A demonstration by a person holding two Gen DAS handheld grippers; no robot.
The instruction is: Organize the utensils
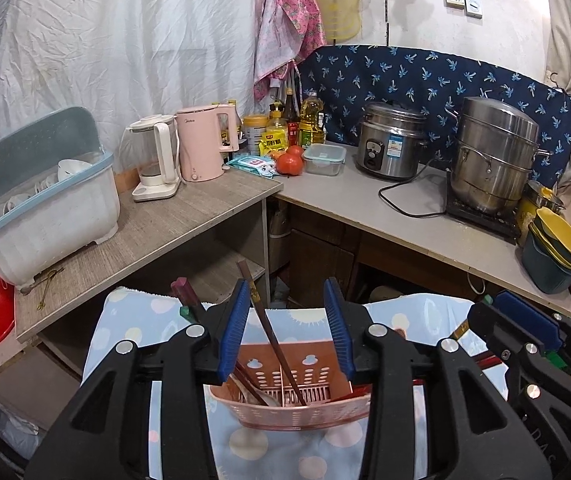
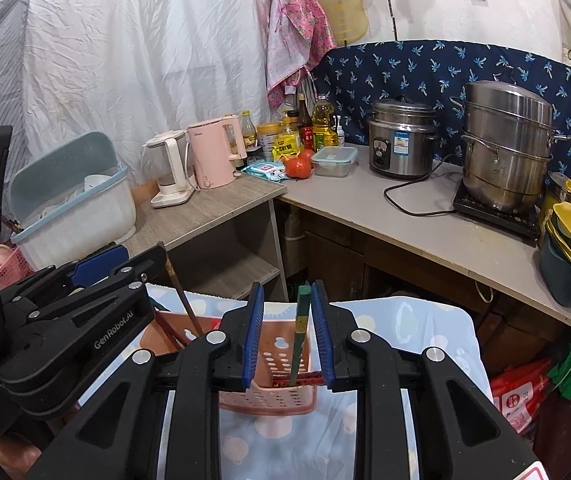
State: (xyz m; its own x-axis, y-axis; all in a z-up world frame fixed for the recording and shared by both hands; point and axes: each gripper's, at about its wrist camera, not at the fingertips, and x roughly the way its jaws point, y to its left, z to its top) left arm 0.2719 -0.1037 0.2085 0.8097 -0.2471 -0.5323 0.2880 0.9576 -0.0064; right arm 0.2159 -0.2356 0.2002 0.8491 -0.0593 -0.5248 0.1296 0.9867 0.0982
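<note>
Pink utensil basket (image 1: 285,412) holds brown chopsticks (image 1: 273,332), green chopstick (image 2: 299,336); both grippers parted, gripping nothing

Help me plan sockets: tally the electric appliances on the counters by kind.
Kettles: 2, white kettle and pink kettle
Rice cooker: 1
Induction hob: 1
Total: 4

Pink kettle (image 1: 201,146) beside tomatoes (image 1: 290,163), rice cooker (image 1: 391,144), steamer pot (image 1: 495,154).
</note>
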